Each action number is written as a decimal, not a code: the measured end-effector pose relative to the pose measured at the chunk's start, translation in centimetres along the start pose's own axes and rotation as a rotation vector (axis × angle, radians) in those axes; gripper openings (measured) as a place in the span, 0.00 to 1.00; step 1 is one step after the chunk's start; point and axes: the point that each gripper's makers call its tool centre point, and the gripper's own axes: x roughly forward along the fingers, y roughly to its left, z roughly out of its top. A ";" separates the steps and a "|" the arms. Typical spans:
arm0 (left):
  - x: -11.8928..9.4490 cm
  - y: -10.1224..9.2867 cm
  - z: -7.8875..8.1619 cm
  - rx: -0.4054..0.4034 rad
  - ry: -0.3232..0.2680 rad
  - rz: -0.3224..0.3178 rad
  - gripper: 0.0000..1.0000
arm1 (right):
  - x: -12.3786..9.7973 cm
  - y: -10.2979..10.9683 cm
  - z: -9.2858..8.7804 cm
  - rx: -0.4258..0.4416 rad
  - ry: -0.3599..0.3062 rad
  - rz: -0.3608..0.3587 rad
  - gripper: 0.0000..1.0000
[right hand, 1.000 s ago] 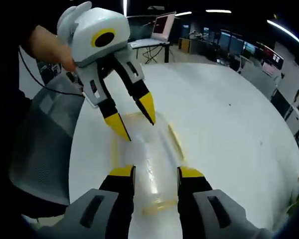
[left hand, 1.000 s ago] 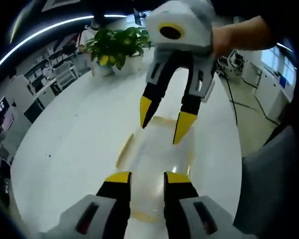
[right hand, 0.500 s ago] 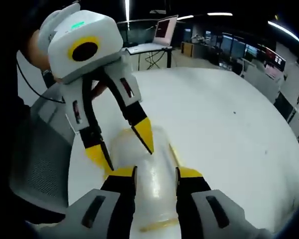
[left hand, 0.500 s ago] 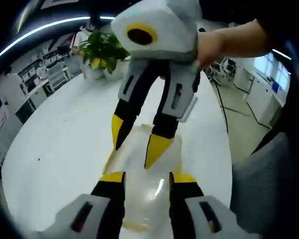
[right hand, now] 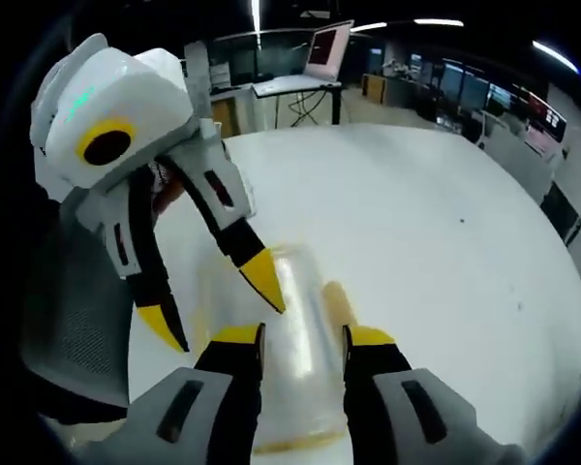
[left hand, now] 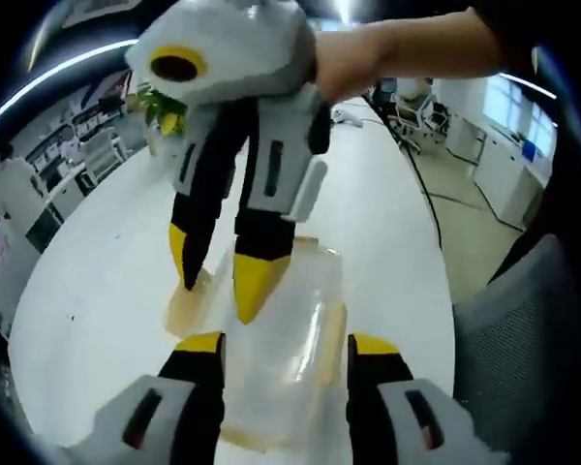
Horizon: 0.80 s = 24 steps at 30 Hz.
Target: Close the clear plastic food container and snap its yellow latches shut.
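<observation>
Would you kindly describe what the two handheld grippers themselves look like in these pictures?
The left gripper and the right gripper look alike: a rounded white-grey housing with a yellow ring around a dark circle, and grey finger segments with dark slots that turn black and end in pointed yellow tips. The left gripper's housing shows a small green light. Each view's own jaws are grey, then black, with yellow ends.

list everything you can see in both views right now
container: 1, clear with yellow latches, on the table between both tongs
table: 1, white, round, under the container
plant: 1, green, far edge of the table
laptop: 1, open, on a desk behind
chair: 1, grey, beside the table
hand: 1, holding the right tongs
left tongs: 1, open, astride the container
right tongs: 1, open, astride the container
</observation>
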 end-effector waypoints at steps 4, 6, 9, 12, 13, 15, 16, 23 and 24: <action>0.3 -0.2 0.0 0.030 -0.001 0.015 0.48 | 0.1 -0.3 -0.3 0.007 0.031 0.030 0.33; 0.5 -0.2 0.2 0.039 -0.008 0.026 0.51 | 0.2 -0.5 -0.5 0.008 0.046 0.041 0.32; 0.9 -0.5 0.2 0.055 -0.005 0.026 0.51 | 0.5 -0.5 -0.8 0.007 0.072 0.068 0.32; 1.1 -0.5 0.0 0.077 0.010 0.035 0.51 | 0.7 -0.6 -0.8 0.007 0.086 0.094 0.33; 1.1 -0.4 -0.1 0.075 0.012 0.035 0.50 | 0.7 -0.6 -0.7 0.005 0.089 0.105 0.33; 1.1 -0.3 -0.1 0.075 0.013 0.042 0.50 | 0.9 -0.7 -0.5 -0.005 0.099 0.121 0.34; 1.1 -0.3 -0.1 0.073 0.012 0.043 0.49 | 0.8 -0.8 -0.6 -0.015 0.112 0.123 0.34; 1.1 -0.1 0.0 0.070 0.000 0.051 0.49 | 1.3 -0.5 -1.3 -0.072 0.237 0.208 0.34; 1.1 -0.1 0.0 0.071 -0.002 0.052 0.49 | 1.3 -0.4 -1.6 -0.086 0.259 0.216 0.34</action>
